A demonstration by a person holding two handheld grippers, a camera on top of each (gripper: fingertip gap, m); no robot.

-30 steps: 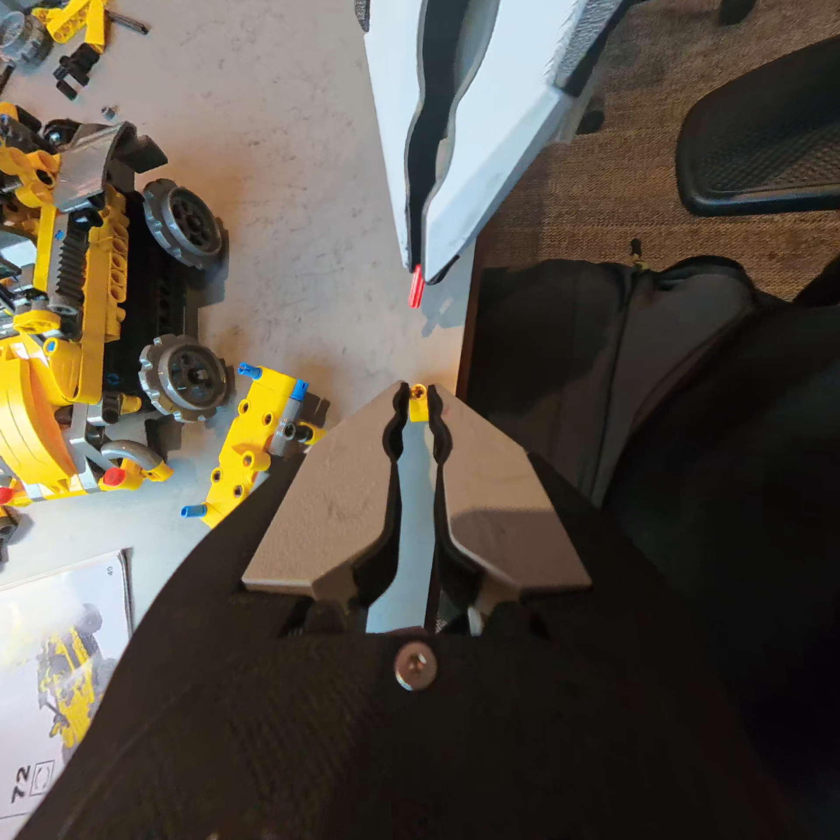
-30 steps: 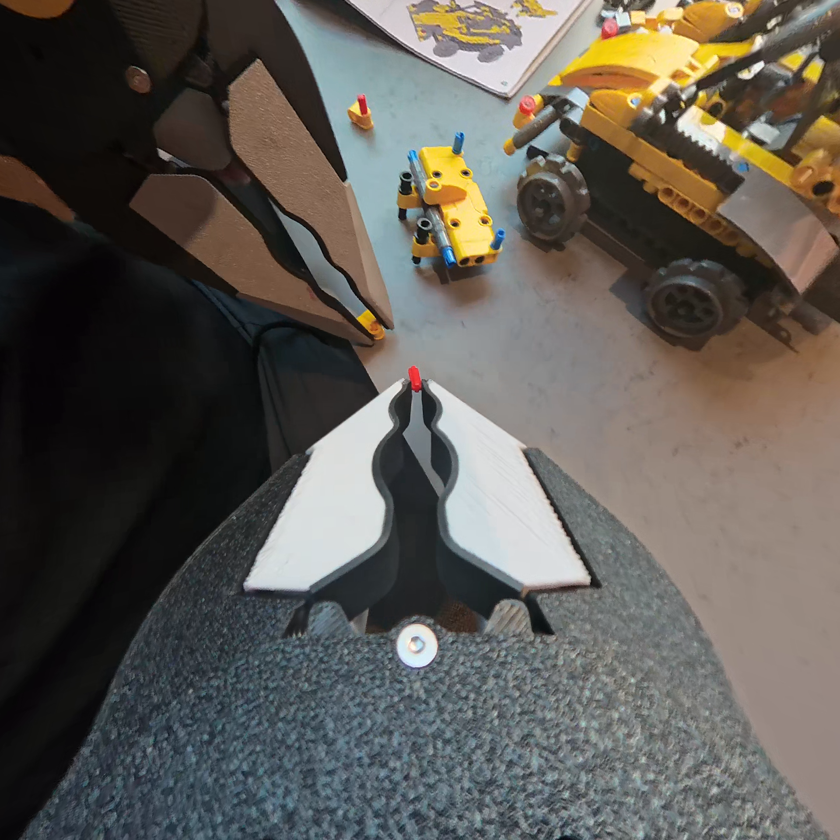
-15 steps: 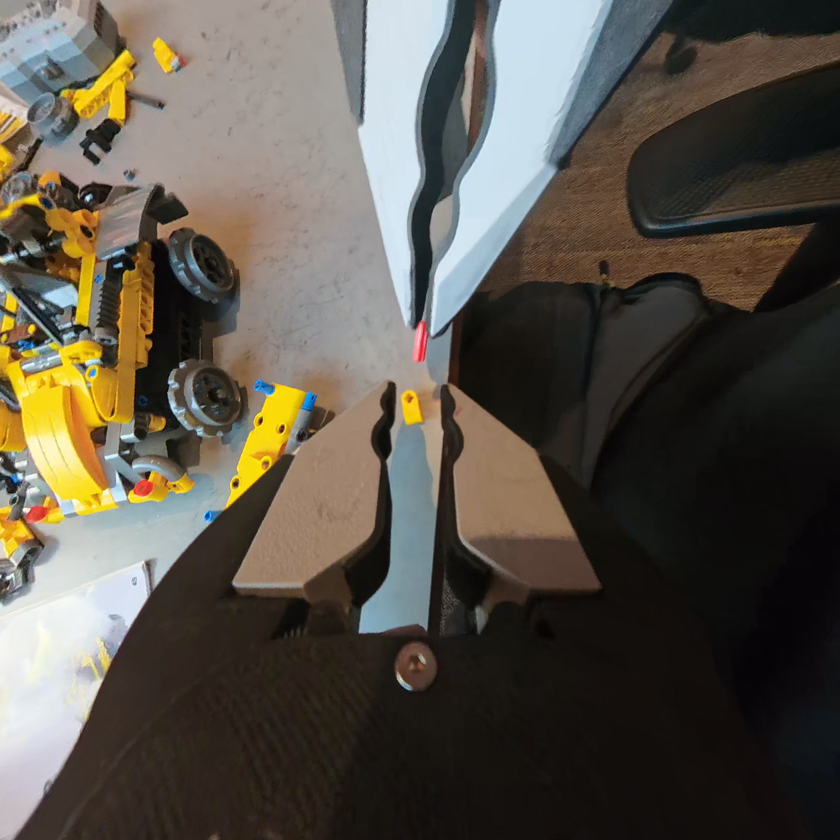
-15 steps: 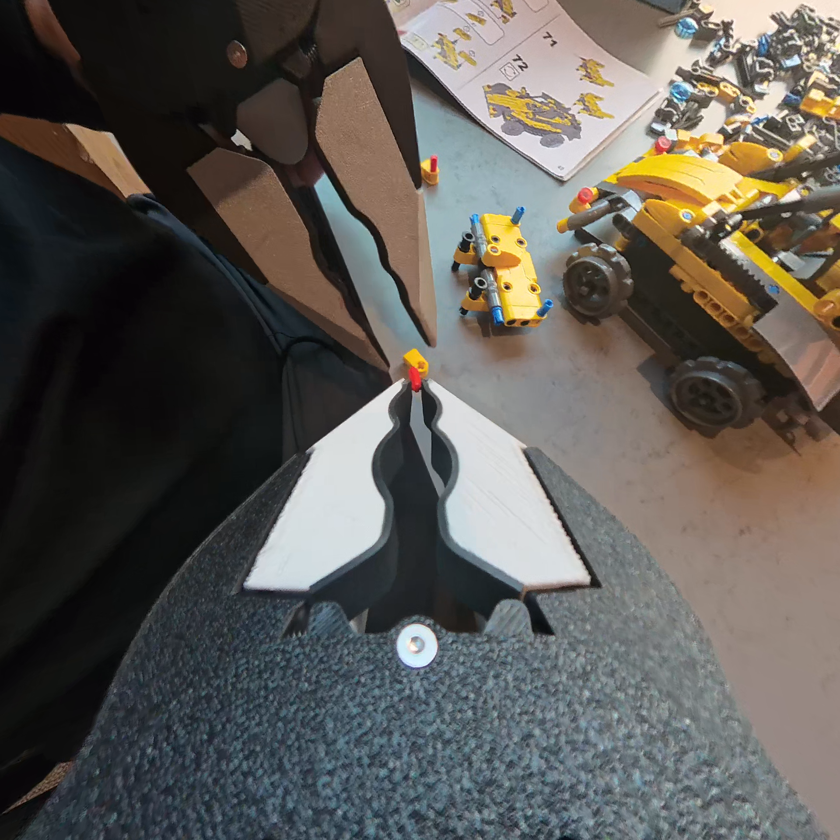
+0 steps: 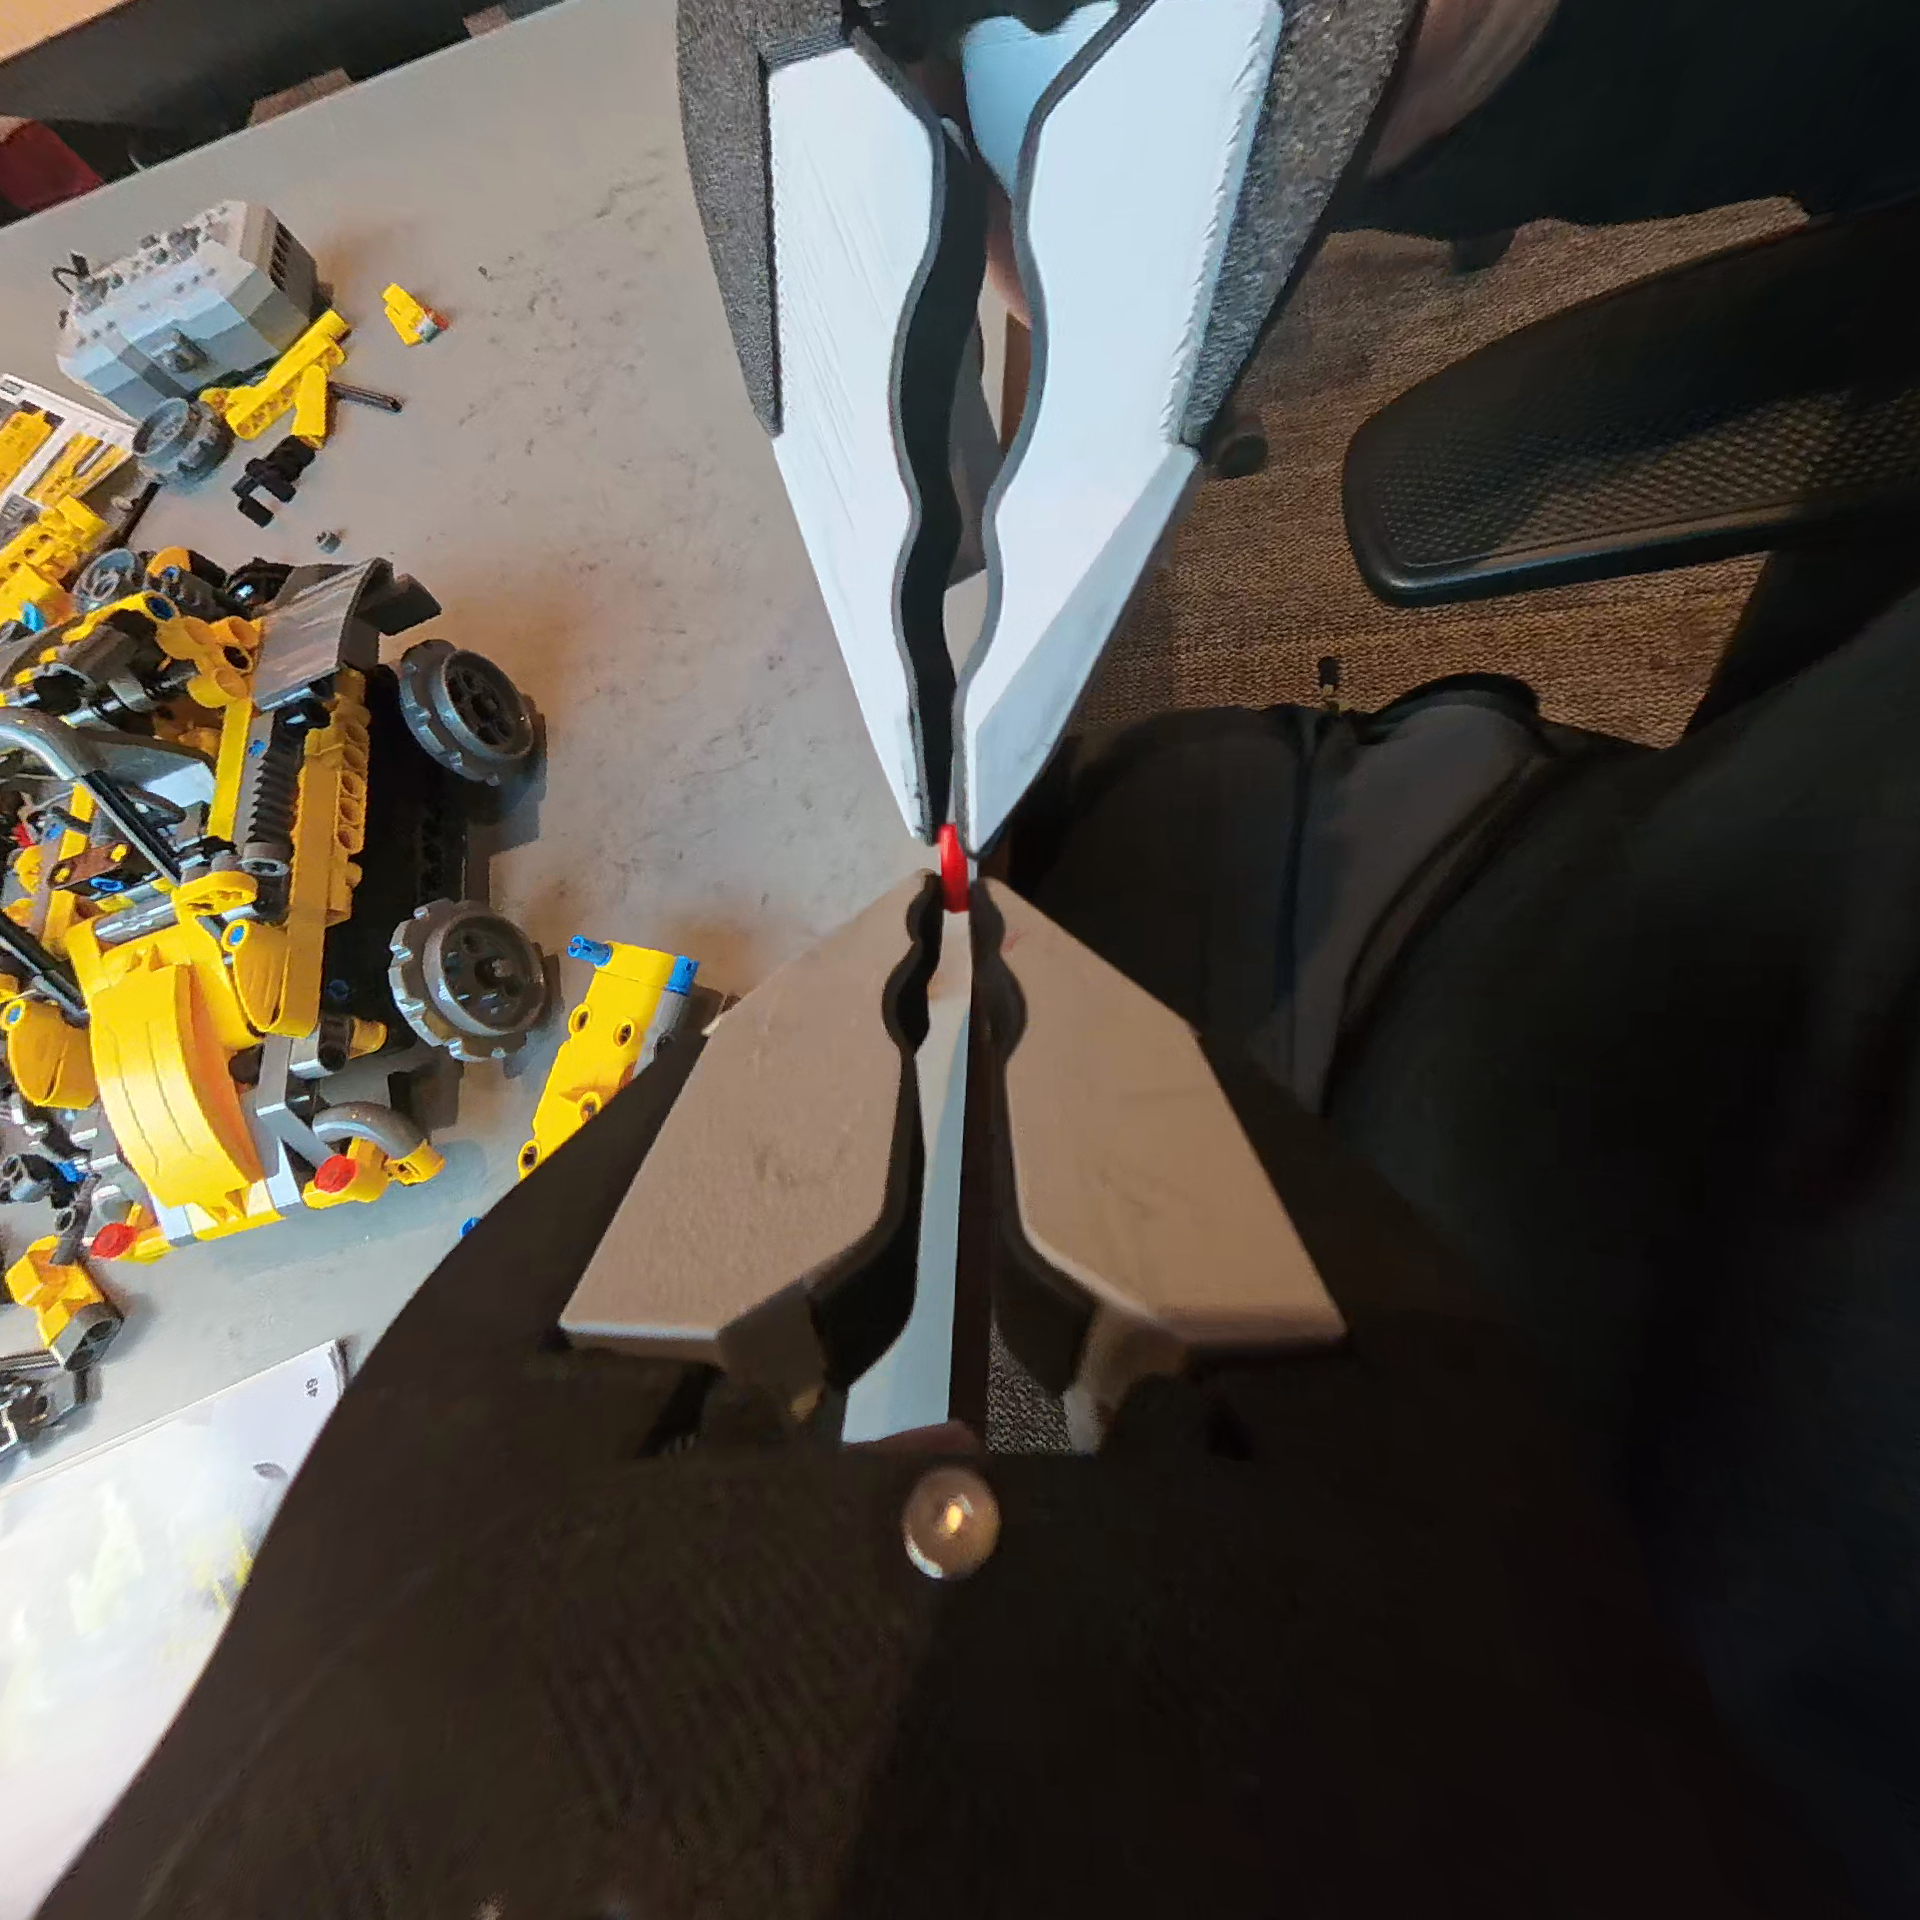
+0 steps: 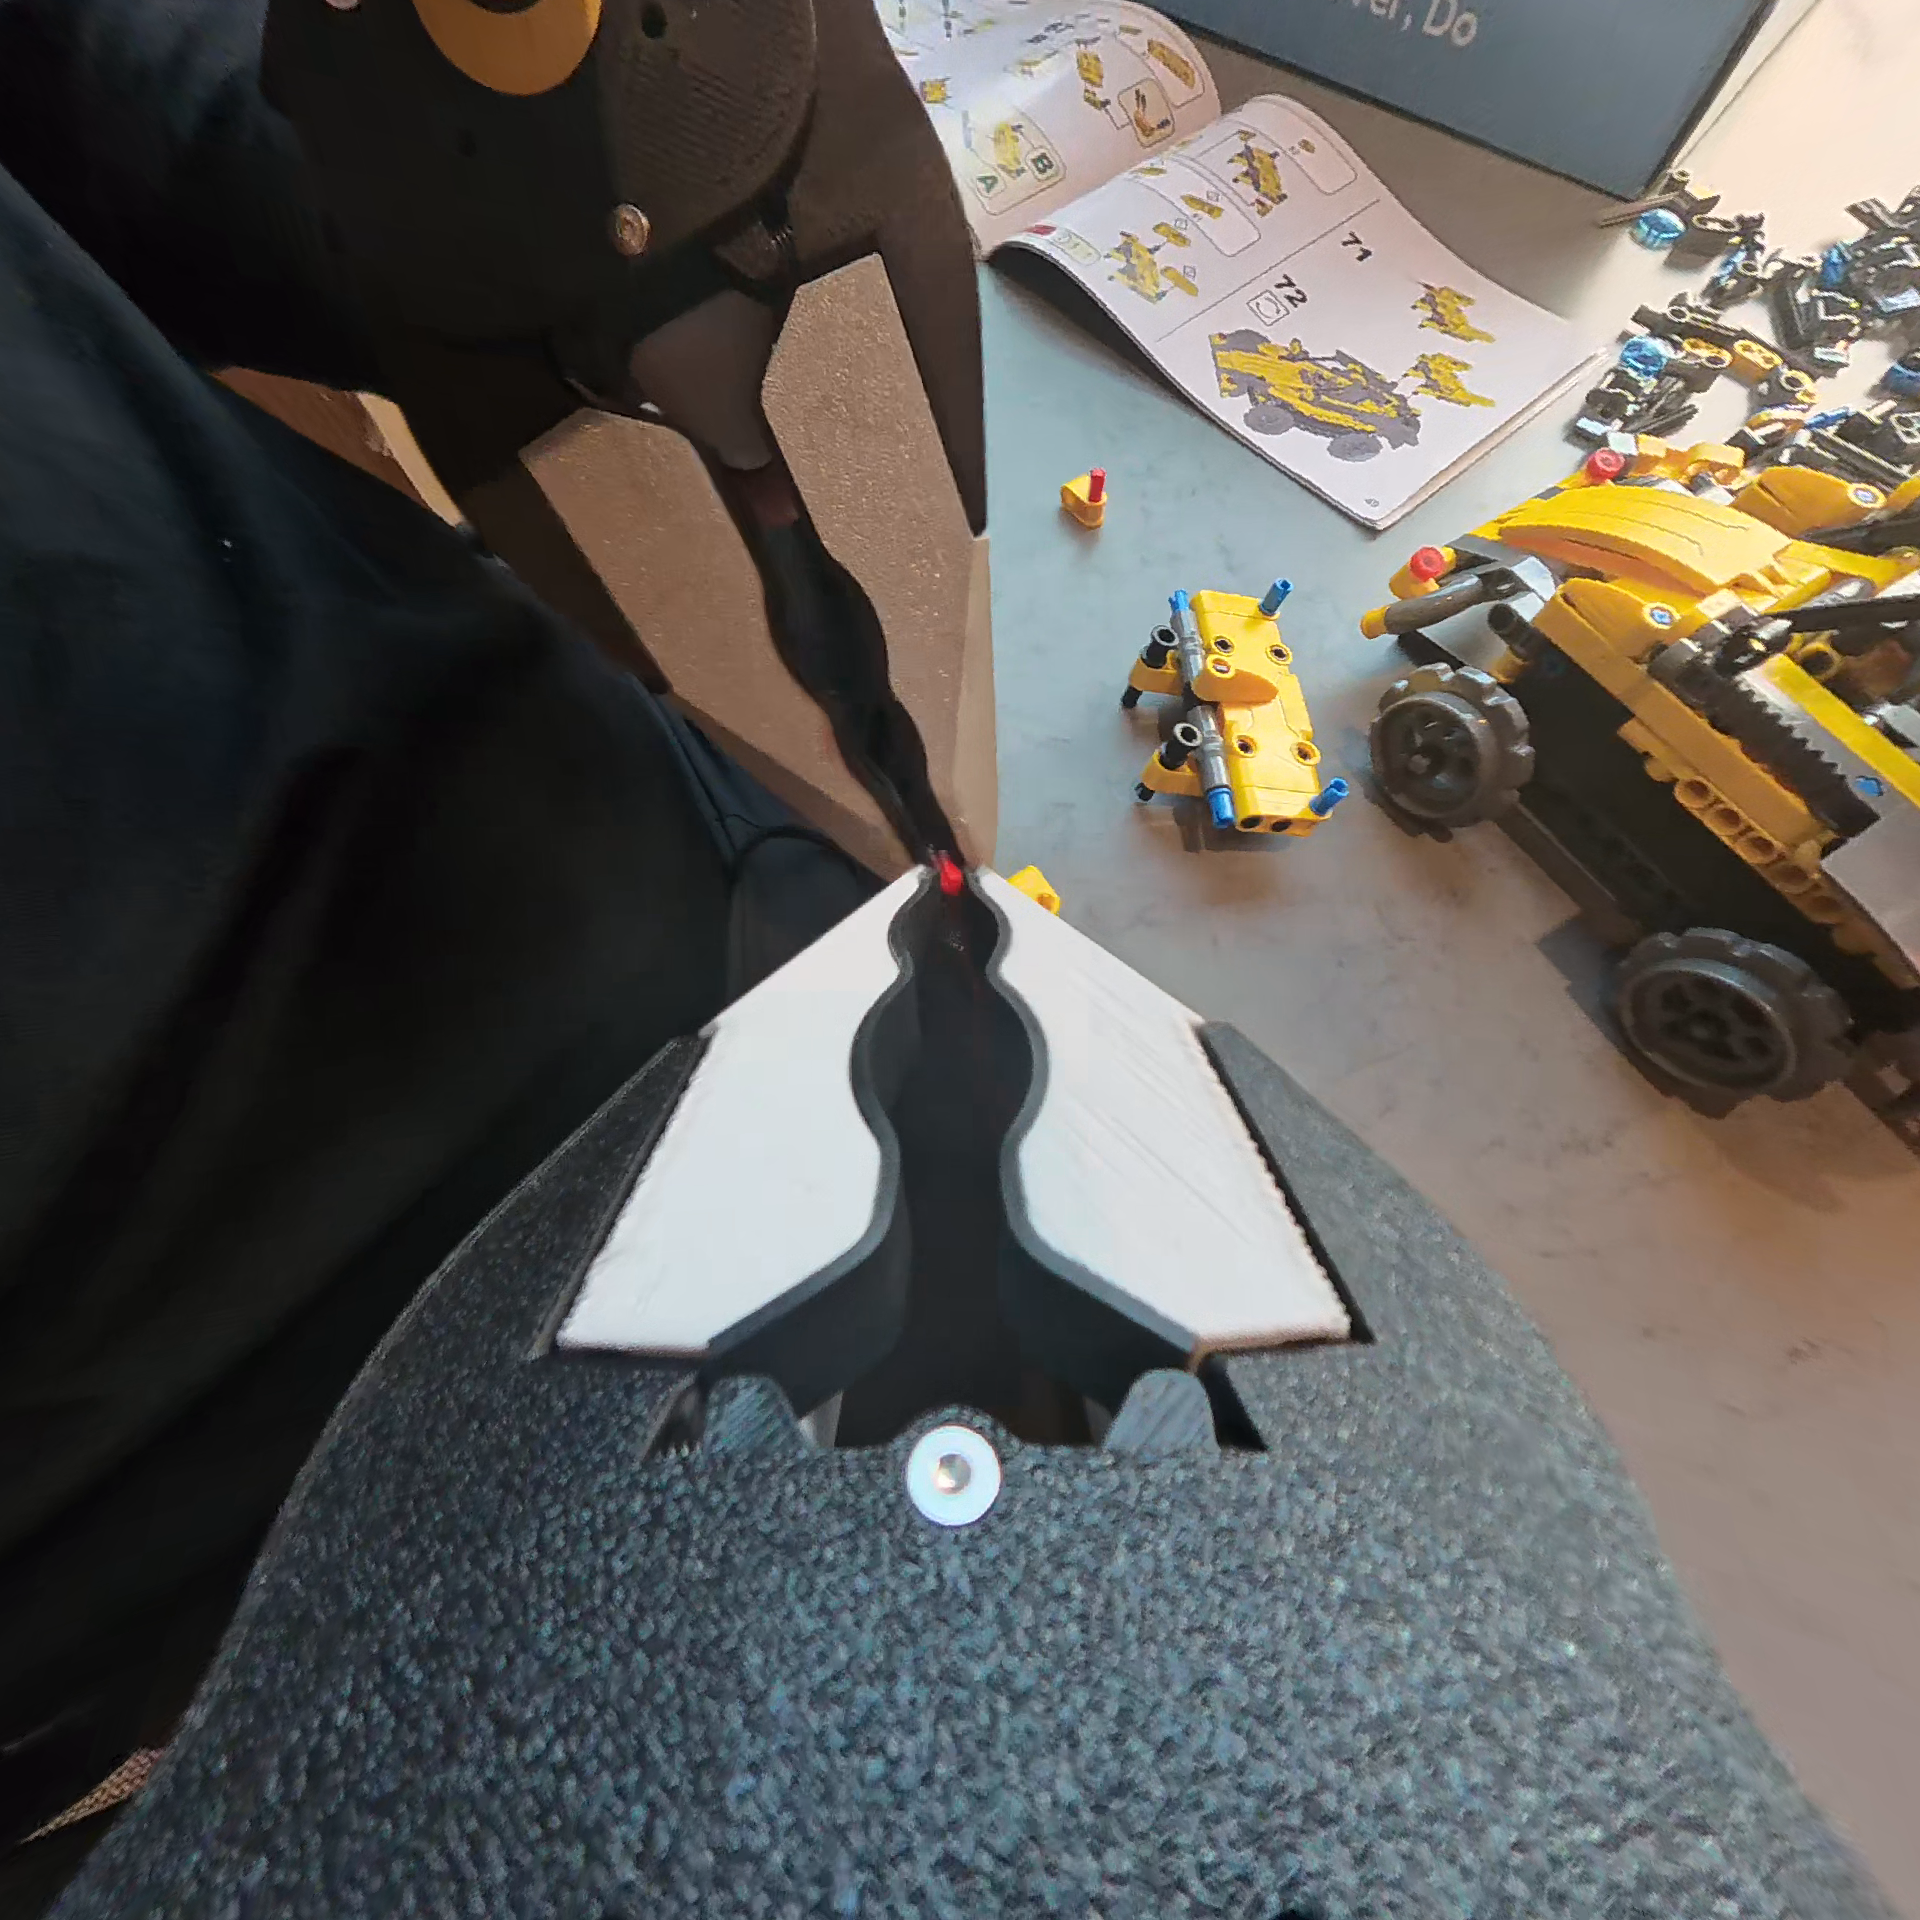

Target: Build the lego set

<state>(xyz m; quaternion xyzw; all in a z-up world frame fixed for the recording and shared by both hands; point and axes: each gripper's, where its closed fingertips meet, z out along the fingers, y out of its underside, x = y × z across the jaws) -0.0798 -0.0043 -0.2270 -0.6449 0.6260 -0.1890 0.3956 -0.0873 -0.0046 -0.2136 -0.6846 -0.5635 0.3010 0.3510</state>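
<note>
Tip-to-tip contact over the near edge of the worktop (image 5: 623, 520): right gripper (image 6: 948, 883) is clamped on a red pin (image 5: 951, 864), and left gripper (image 5: 948, 904), fingers nearly together, meets the pin's free end, though whether it pinches cannot be told. Small yellow piece (image 6: 1036, 889) lies loose on the worktop just beside the tips, sub-assembly (image 6: 1236, 727) and wheeled model (image 5: 208, 883) farther in. Dark blue box (image 6: 1507, 94) stands at the far edge beyond the booklet (image 6: 1299, 312); contents not visible.

The booklet (image 5: 125, 1538) at seven o'clock is blurred; the yellow vehicle (image 6: 1714, 727) runs off at three o'clock.
</note>
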